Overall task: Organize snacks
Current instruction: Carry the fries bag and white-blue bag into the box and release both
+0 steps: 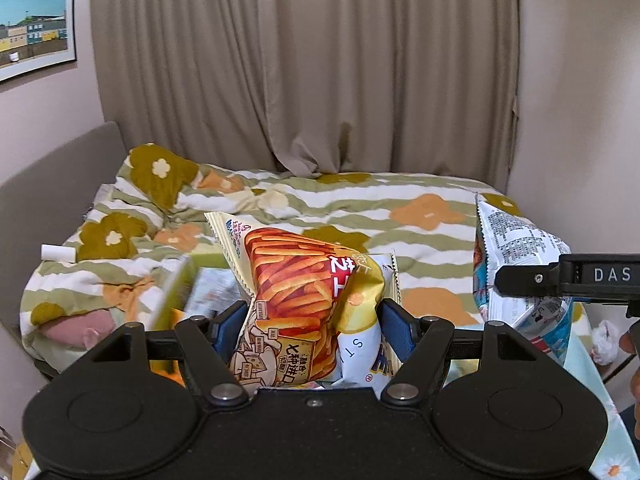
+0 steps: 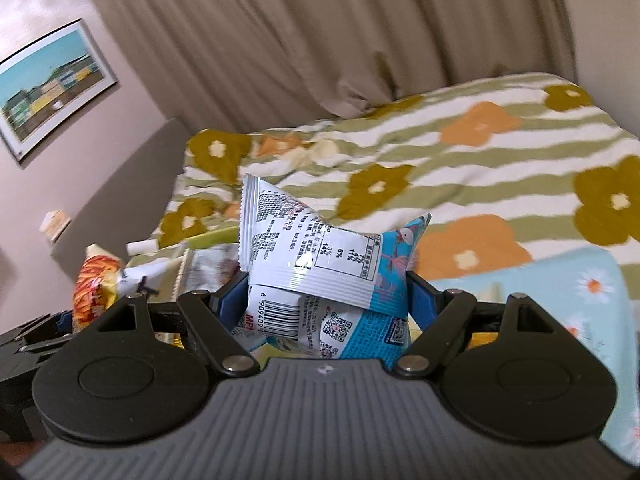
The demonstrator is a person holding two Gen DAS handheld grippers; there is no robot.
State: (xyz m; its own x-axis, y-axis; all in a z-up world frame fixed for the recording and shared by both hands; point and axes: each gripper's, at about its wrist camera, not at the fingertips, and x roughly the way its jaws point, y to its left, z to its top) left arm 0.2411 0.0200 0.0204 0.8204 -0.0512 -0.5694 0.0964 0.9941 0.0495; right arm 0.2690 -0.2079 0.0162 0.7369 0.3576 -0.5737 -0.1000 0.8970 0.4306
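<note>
Left gripper (image 1: 314,322) clamps fries bag (image 1: 296,280), right gripper (image 2: 328,300) white-blue packet (image 2: 320,264), above floral bed (image 1: 360,208).

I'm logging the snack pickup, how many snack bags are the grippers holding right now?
2. The fries bag is squeezed in the left gripper; the white-and-blue bag is in the right gripper. More packets below may be hidden.

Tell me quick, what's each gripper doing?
Left gripper: closed on an orange snack bag.
Right gripper: closed on a white-blue snack bag.
</note>
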